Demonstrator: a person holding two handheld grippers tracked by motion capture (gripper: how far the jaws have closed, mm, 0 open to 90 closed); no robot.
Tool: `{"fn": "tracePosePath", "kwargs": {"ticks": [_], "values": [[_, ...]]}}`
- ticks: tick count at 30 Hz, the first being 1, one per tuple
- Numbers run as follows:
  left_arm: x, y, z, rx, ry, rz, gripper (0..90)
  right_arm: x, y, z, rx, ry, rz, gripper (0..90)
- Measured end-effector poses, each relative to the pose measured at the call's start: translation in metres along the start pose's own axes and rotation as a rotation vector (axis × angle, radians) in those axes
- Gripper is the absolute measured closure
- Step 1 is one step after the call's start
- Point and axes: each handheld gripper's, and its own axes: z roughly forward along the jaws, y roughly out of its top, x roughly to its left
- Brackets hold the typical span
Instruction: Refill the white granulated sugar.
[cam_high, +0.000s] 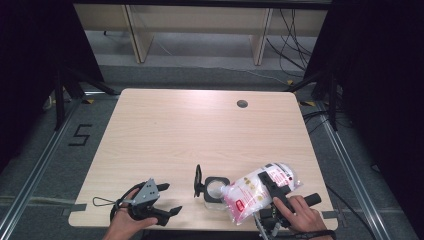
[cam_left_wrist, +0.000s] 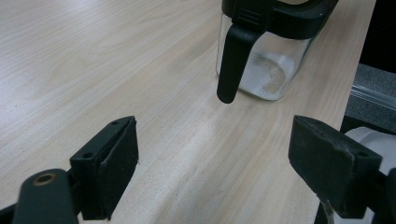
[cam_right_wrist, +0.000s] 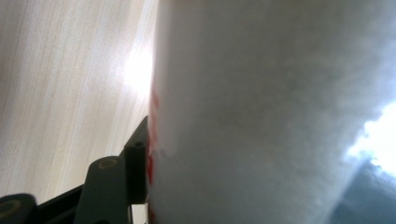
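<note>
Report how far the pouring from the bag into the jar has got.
Done: the jar stands open, its lid flipped up, with a little white powder at the bottom. In hand: the right claw grips the bag, tilted with its corner at the jar's mouth. Left: filling the jar and closing it; the left claw waits open, empty.

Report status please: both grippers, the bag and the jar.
Right gripper shut on bag, tilted over jar. Left gripper open, empty, beside jar. Jar lid flipped open; nothing blocking.

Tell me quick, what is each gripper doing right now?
Left gripper: open, holding nothing, with the glass jar ahead of it.
Right gripper: closed on the white bag, tipped over the jar.
</note>
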Motion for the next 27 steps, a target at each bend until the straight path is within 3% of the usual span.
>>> {"fn": "tracePosePath", "kwargs": {"ticks": [2,3,4,13,17,18,22,23,24,25,27], "values": [[0.0007,0.0004,-0.0005,0.004,-0.005,0.009,15.9,0.0013,-0.0001,-0.0009,0.008,0.006,0.019,41.2],[0.0030,0.0011,-0.0010,0.008,-0.005,0.041,15.9,0.0018,-0.0002,-0.0011,0.012,0.009,0.026,41.1],[0.0028,0.0010,-0.0010,0.007,-0.005,0.037,15.9,-0.0005,0.0000,-0.0001,-0.004,-0.003,-0.001,41.1],[0.0029,0.0010,-0.0011,0.008,-0.005,0.038,15.9,-0.0014,0.0001,-0.0011,-0.001,-0.007,-0.007,41.2],[0.0030,0.0009,-0.0011,0.008,-0.005,0.038,15.9,-0.0009,-0.0004,-0.0021,0.014,-0.001,-0.006,41.2],[0.0012,0.0003,-0.0007,0.002,0.001,0.014,15.9,-0.0009,-0.0004,-0.0021,0.014,-0.002,-0.008,41.2],[0.0024,0.0007,-0.0004,0.002,-0.003,0.033,15.9,0.0004,0.0002,-0.0041,0.044,0.011,-0.003,41.3],[0.0017,0.0004,-0.0003,0.002,-0.003,0.021,15.9,0.0011,0.0000,-0.0030,0.029,-0.003,-0.007,41.3],[0.0010,0.0001,-0.0003,0.001,-0.001,0.009,15.9,-0.0023,0.0009,-0.0027,0.024,0.006,-0.051,41.3],[0.0024,0.0006,-0.0004,0.002,-0.003,0.031,15.9,-0.0017,0.0008,-0.0024,0.020,0.005,-0.047,41.3],[0.0011,0.0000,-0.0003,-0.001,-0.001,0.007,15.9,-0.0019,0.0009,-0.0023,0.016,0.005,-0.047,41.3]]}}
